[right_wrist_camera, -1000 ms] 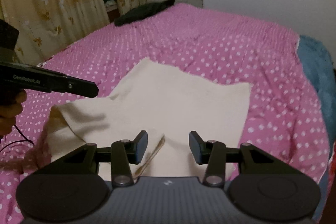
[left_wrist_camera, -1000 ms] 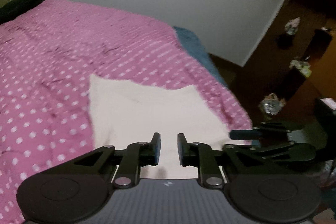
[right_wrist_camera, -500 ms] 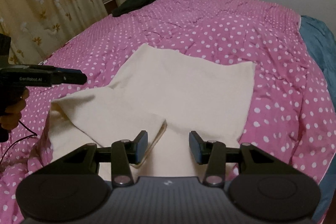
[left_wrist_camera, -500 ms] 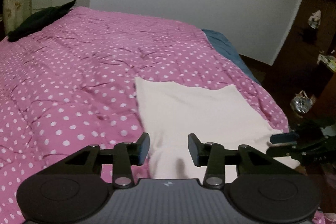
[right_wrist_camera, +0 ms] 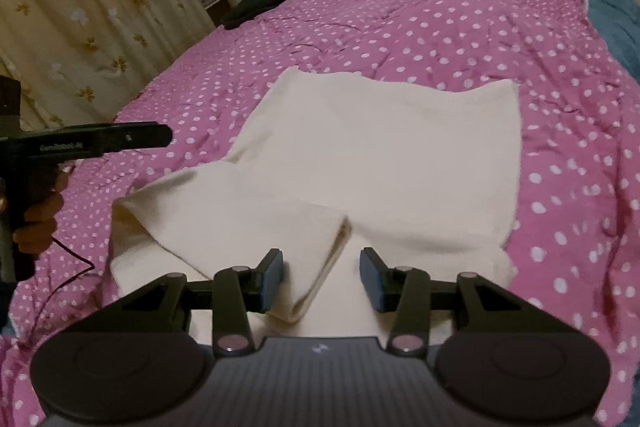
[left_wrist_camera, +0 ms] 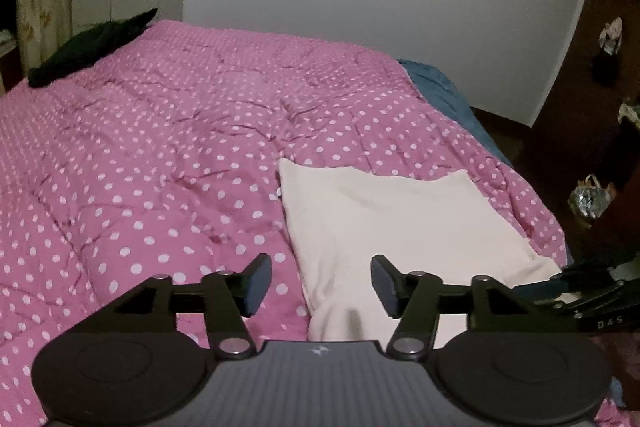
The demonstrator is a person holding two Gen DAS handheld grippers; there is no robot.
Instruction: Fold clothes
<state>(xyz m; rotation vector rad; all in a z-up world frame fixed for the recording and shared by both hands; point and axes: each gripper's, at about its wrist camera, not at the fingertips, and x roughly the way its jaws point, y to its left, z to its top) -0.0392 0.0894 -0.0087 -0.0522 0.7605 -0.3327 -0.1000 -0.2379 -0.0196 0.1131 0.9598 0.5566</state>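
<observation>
1. A cream garment [right_wrist_camera: 376, 163] is lying on the pink polka-dot bedspread [right_wrist_camera: 460, 19], near the bed's front edge, with one flap folded over on its left side.
2. The right gripper [right_wrist_camera: 321, 277] is hovering just over the garment's near edge, fingers spread wide and gripping nothing.
3. The left gripper [left_wrist_camera: 321, 285] is hanging above the garment's left edge, jaws also wide apart and empty, half over cloth, half over bedspread.
4. A hand [right_wrist_camera: 34, 223] is showing in the right view, holding the left gripper's handle.
5. A dark garment [left_wrist_camera: 90, 45] is sitting at the bed's far corner, well away.
</observation>
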